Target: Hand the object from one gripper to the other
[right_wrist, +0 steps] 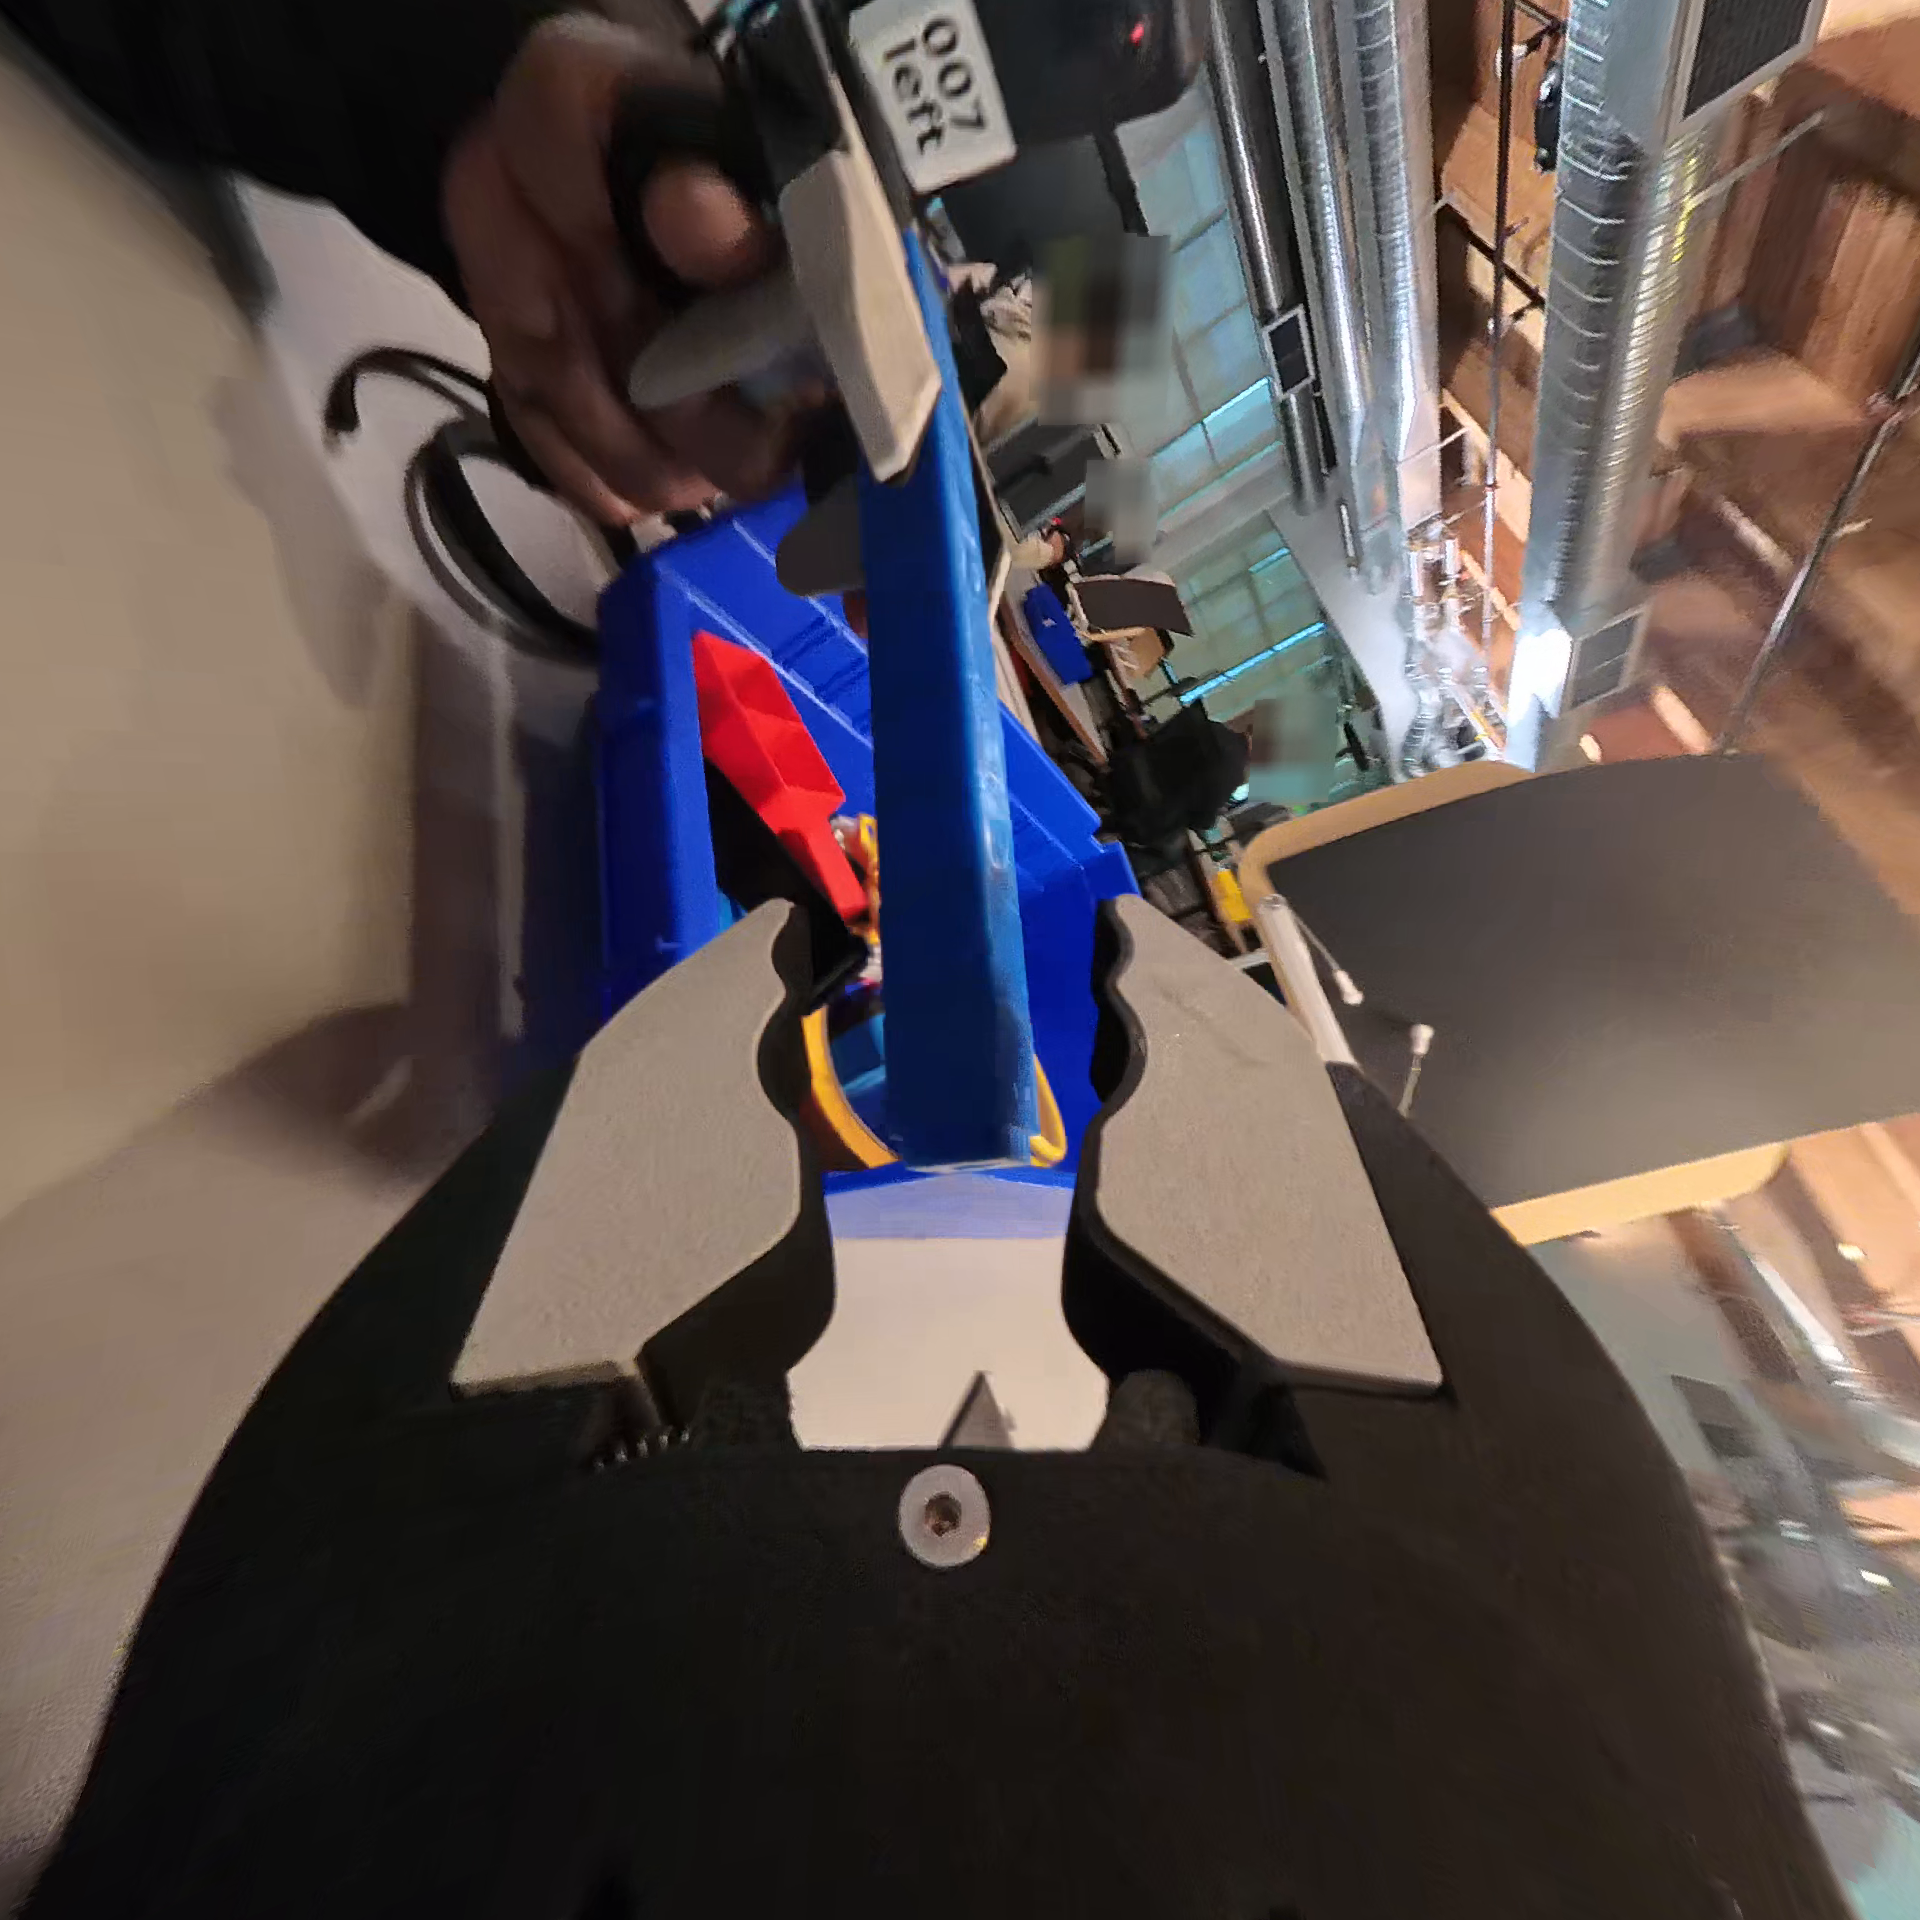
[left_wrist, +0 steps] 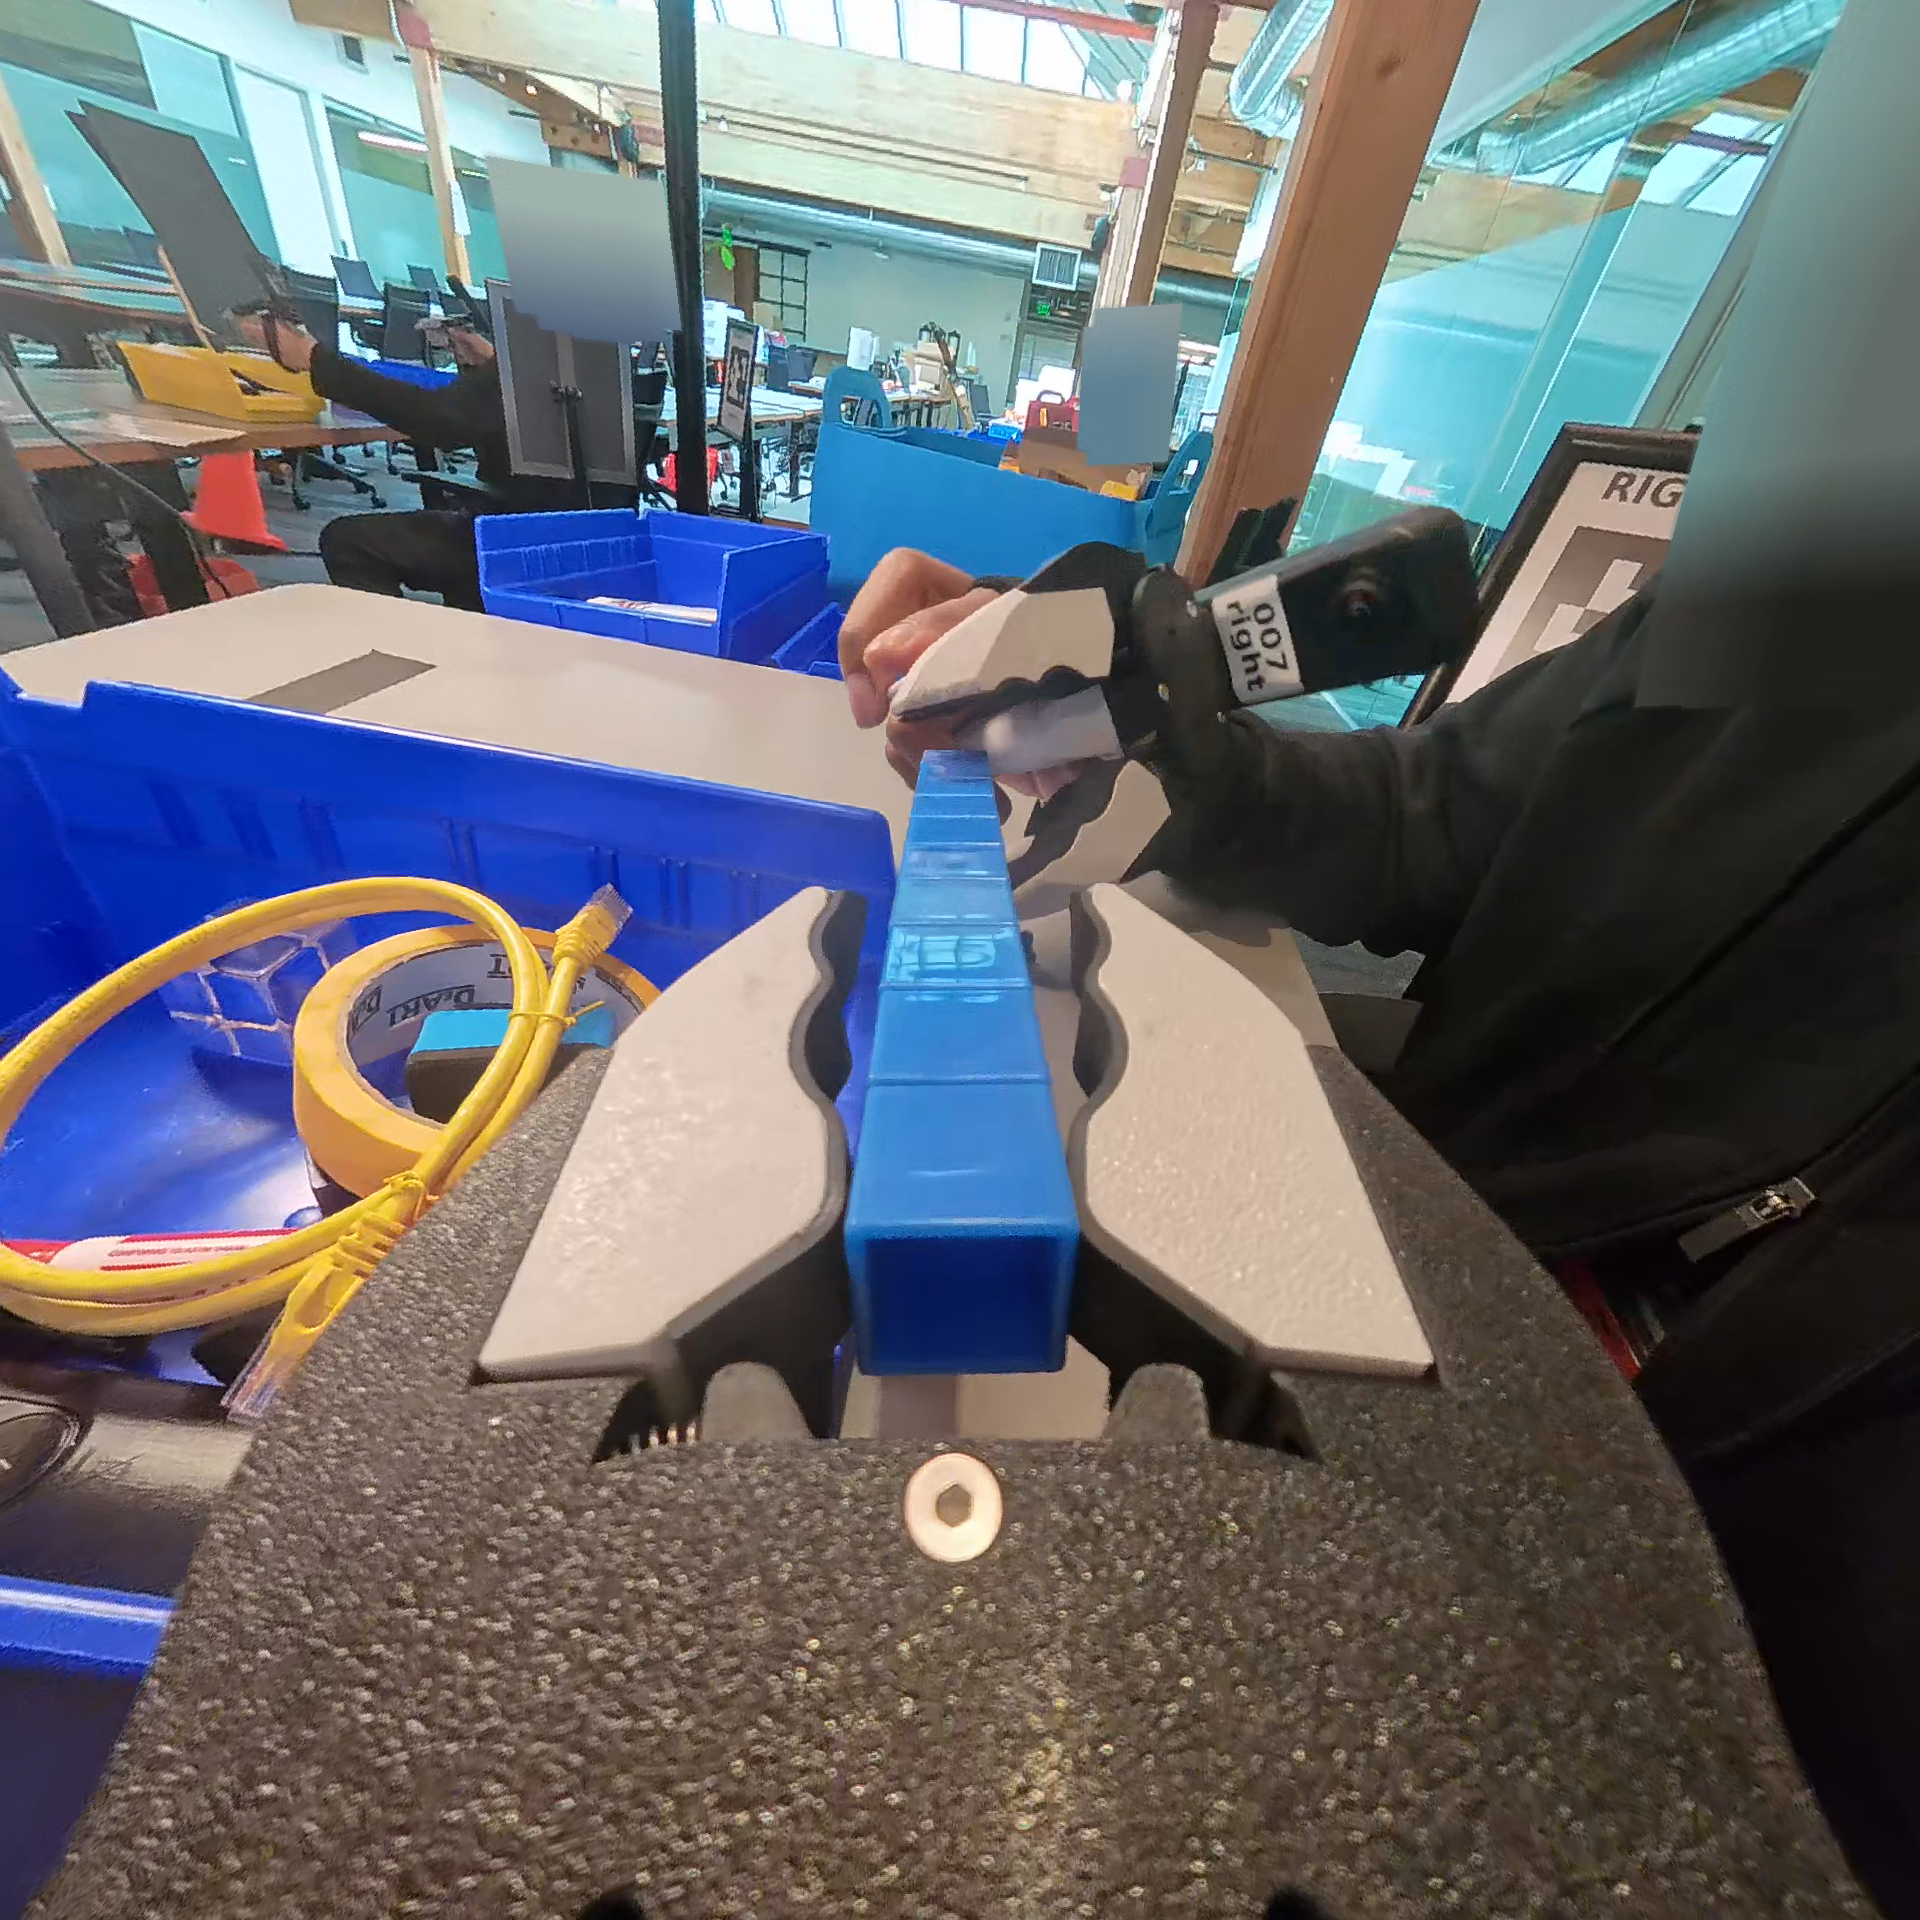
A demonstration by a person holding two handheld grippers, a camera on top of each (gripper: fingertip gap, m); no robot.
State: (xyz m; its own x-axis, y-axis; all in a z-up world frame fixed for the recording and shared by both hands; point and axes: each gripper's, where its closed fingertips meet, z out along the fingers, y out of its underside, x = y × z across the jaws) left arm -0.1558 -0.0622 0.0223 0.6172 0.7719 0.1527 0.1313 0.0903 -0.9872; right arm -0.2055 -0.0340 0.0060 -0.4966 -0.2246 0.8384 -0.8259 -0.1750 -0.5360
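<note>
**Blue bar spans both grippers**

Left gripper (left_wrist: 956, 1049): fingers run toward 12 o'clock, the long blue segmented bar (left_wrist: 956, 1039) lying between them; narrow gaps show on both sides, so whether it is clamped cannot be told. Right gripper (right_wrist: 945, 1039) comes in from 2 o'clock in the left wrist view, rolled sideways, jaws apart around the bar's far end (no contact seen). Each gripper carries a white printed label. At 9 o'clock a blue bin (left_wrist: 416, 790) holds a yellow cable (left_wrist: 488, 1070) and a roll of yellow tape (left_wrist: 353, 1101) with printed core.
</note>
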